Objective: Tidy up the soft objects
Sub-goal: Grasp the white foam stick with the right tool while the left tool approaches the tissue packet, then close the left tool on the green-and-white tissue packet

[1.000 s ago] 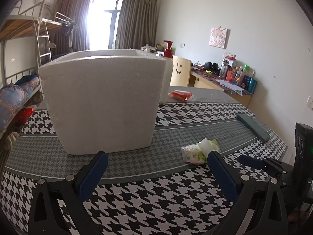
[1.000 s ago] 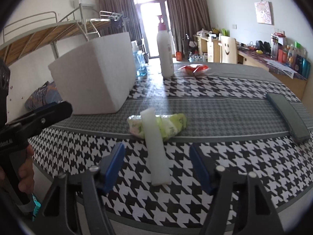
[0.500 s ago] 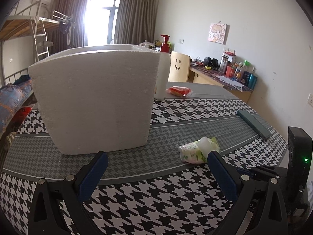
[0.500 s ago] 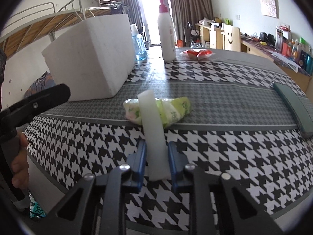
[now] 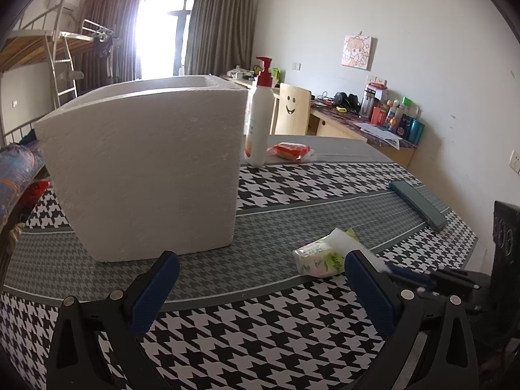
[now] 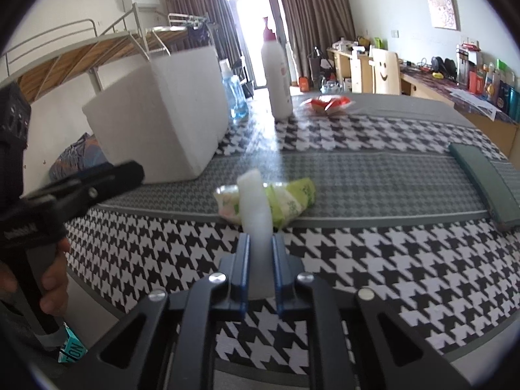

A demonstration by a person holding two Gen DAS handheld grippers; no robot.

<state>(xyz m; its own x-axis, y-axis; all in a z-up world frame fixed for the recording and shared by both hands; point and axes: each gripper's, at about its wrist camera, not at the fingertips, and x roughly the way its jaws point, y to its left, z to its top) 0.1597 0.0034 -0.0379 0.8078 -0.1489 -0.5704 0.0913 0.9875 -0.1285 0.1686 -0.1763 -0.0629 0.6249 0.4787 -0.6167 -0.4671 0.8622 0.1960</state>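
While clamped on foam strip (image 6: 255,208) | R gripper (image 6: 259,243) fingers squeezing its near end | L gripper (image 5: 260,279) fingers spread, empty | risk: strip bends/slips on lift, snags wipes pack (image 6: 286,201) on counter (image 6: 373,260)

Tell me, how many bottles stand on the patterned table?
2. The white pump bottle stands at the far side; a blue bottle stands behind the foam box. More may hide behind the box.
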